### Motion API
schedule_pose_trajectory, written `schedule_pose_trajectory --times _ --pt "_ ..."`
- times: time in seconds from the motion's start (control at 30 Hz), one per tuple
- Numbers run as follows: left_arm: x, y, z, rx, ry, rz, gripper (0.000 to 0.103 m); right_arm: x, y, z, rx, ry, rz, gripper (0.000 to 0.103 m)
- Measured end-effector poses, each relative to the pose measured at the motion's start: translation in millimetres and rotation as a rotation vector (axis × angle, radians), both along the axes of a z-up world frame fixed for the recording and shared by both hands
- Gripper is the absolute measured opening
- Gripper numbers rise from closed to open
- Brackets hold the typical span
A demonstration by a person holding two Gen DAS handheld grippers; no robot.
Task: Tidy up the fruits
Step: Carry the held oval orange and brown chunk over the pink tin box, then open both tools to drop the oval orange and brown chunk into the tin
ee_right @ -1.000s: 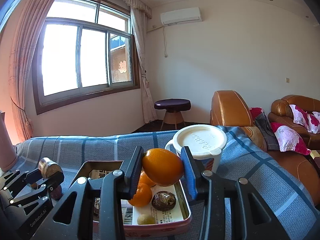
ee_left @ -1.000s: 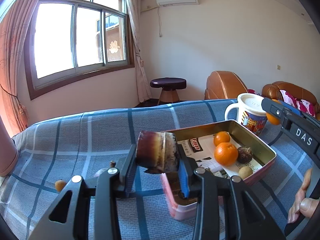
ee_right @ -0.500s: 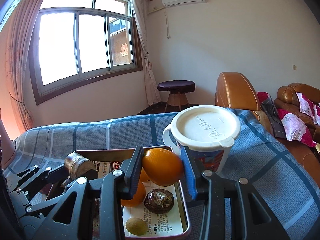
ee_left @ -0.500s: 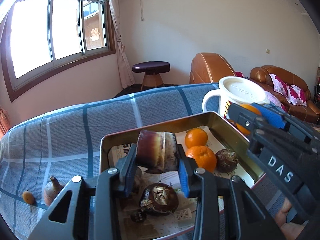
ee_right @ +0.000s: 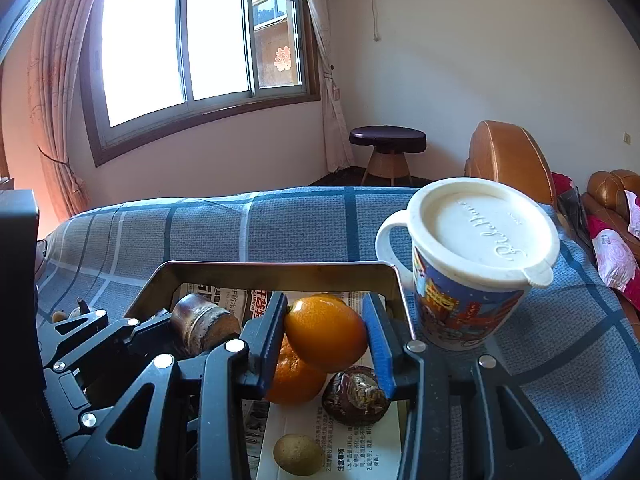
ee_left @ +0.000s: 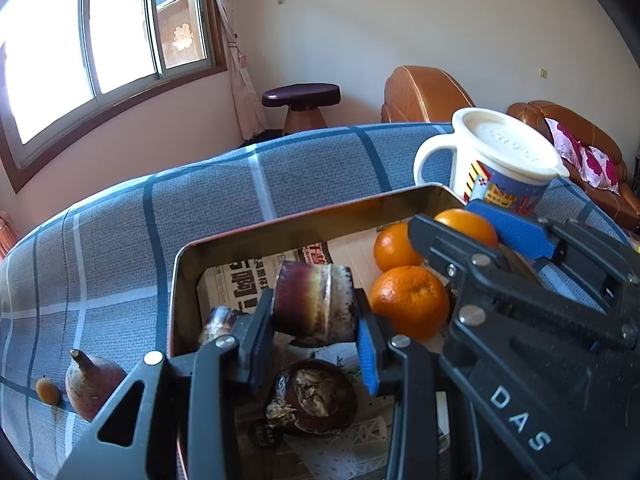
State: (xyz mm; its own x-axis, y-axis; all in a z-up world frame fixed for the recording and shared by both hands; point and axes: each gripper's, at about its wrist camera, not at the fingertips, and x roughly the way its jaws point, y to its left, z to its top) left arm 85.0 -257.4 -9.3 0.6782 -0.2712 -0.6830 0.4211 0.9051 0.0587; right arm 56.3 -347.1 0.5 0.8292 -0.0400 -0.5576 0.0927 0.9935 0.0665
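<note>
Landmark for my listing: the metal tin [ee_left: 304, 232], lined with printed paper.

1. Bench [ee_left: 240, 196] under a blue plaid cloth; the tin rests on it.
2. Lidded mug [ee_right: 472, 272], white handle, standing just beside the tin's far right corner.
3. My left gripper [ee_left: 316, 332], over the tin's left half, fingers [ee_left: 260, 332] clamped on a short purple-brown sugarcane piece [ee_left: 314, 304], which hangs above the tin's floor.
4. My right gripper [ee_right: 326, 336], over the tin's right half, fingers [ee_right: 378, 340] pressed on an orange [ee_right: 326, 334], held above the fruit already inside.
5. Two oranges [ee_left: 408, 306] lying in the tin, right side, touching each other.
6. Brown pear-shaped fruit [ee_left: 94, 384] on the cloth, outside the tin's left wall.
7. Dark, wrinkled round fruit [ee_left: 316, 396] in the tin, near side, below the cane.
8. A second dark fruit [ee_right: 356, 396] in the tin, below my held orange.
9. Small green-brown fruit [ee_right: 298, 454] at the tin's near edge.
10. Tiny orange fruit [ee_left: 47, 391] on the cloth, left of the pear-shaped one.
</note>
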Motion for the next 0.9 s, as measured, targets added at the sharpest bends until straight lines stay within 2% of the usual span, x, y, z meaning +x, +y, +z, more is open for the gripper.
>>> schedule_pose_trajectory --times 0.4,0.47,0.53,0.63,0.7,0.77,0.9 --pt "5 -5 -3 0.025 0.029 0.003 0.039 4 5 -3 0.012 0.015 0.016 0.043" --pt "5 -6 -3 0.029 0.026 0.006 0.04 2 3 -4 0.017 0.014 0.013 0.049" --pt "6 -6 -3 0.029 0.026 0.014 0.041 1 2 -3 0.017 0.011 0.003 0.06" --pt "6 -7 -4 0.029 0.029 0.013 0.041 -1 0 -3 0.032 0.002 0.002 0.062" --pt "6 -8 -4 0.024 0.03 0.002 0.053 -4 -2 -2 0.035 -0.011 -0.01 0.062" --pt "4 -8 -3 0.03 0.018 0.002 0.058 -10 -6 2 0.046 -0.049 -0.025 0.062" --pt "3 -9 -3 0.032 0.017 -0.004 0.063 -19 -13 8 0.071 -0.105 -0.049 0.063"
